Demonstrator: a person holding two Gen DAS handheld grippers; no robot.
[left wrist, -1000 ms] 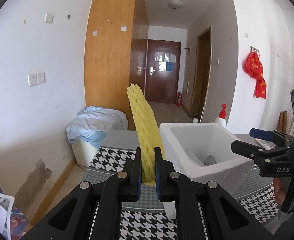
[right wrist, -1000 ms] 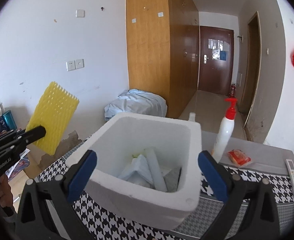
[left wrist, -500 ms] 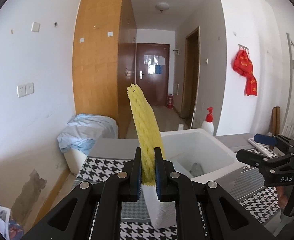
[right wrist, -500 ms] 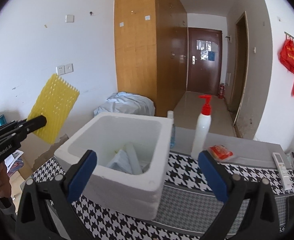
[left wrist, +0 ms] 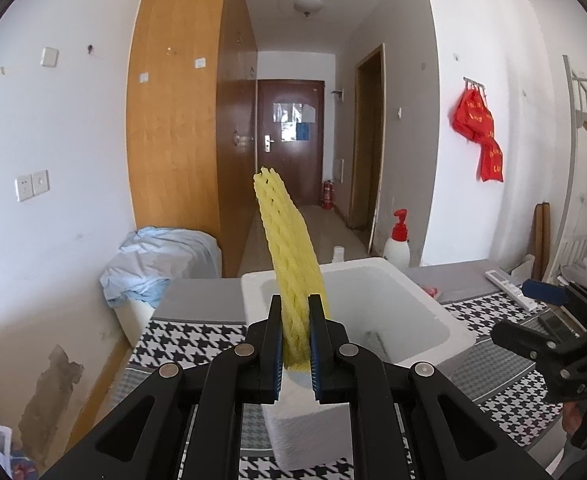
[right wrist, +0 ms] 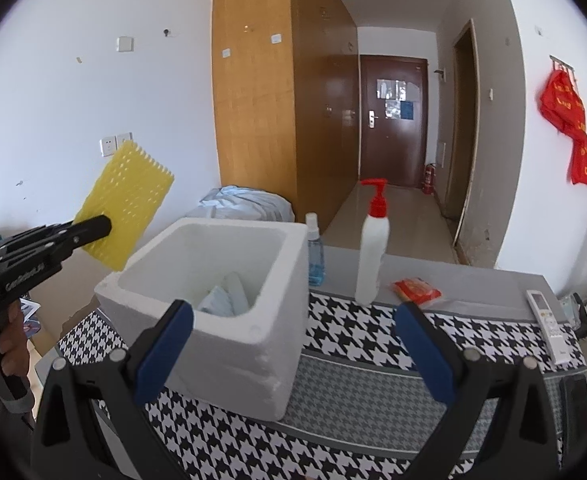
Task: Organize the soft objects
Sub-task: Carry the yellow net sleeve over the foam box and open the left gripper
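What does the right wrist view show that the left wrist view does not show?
Only the right wrist view shows the blue bottle behind the foam box and the flat face of the yellow foam net. Only the left wrist view shows the left gripper shut on the net edge-on. Both show the box, the pump bottle, the remote and the open right gripper.

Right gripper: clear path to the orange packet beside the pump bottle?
Probably yes. The right gripper is open and holds nothing, and the orange packet lies in the open on the table ahead. The pump bottle stands just left of it, the foam box farther left; neither blocks a straight approach.
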